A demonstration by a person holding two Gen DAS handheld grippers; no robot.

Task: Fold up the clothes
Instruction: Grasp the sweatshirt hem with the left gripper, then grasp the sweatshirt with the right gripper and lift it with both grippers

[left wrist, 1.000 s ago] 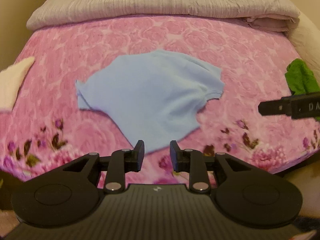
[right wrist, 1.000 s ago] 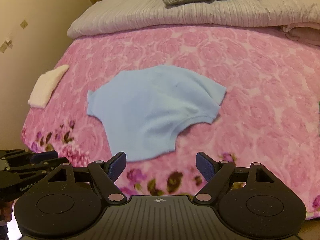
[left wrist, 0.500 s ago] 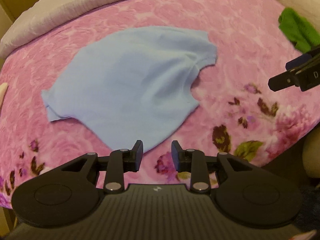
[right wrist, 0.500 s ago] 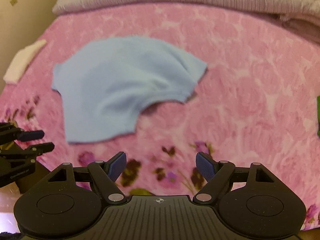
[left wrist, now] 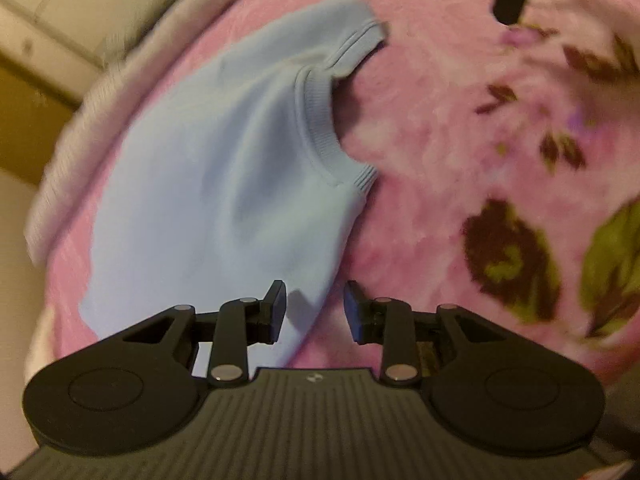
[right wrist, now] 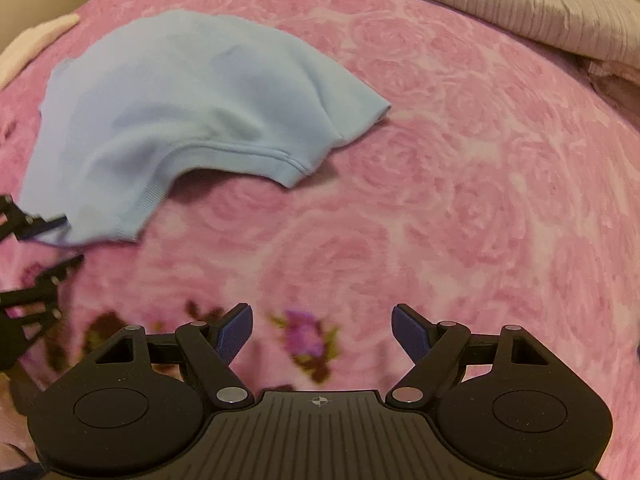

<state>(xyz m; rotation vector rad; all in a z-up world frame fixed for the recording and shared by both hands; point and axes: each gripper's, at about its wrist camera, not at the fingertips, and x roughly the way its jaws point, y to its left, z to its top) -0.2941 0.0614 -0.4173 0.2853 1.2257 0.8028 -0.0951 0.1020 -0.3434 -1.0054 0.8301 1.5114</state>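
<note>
The light blue T-shirt (left wrist: 208,168) lies spread on the pink floral bedspread (left wrist: 460,152), filling the centre-left of the left wrist view and the upper left of the right wrist view. The left gripper (left wrist: 315,312) stands narrowly parted at the shirt's near corner at lower centre, nothing between its fingers. The right gripper (right wrist: 322,334) is spread wide and empty over bare bedspread at lower centre, apart from the shirt.

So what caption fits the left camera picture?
Open left gripper reaches the blue shirt's corner on the pink bedspread.
</note>
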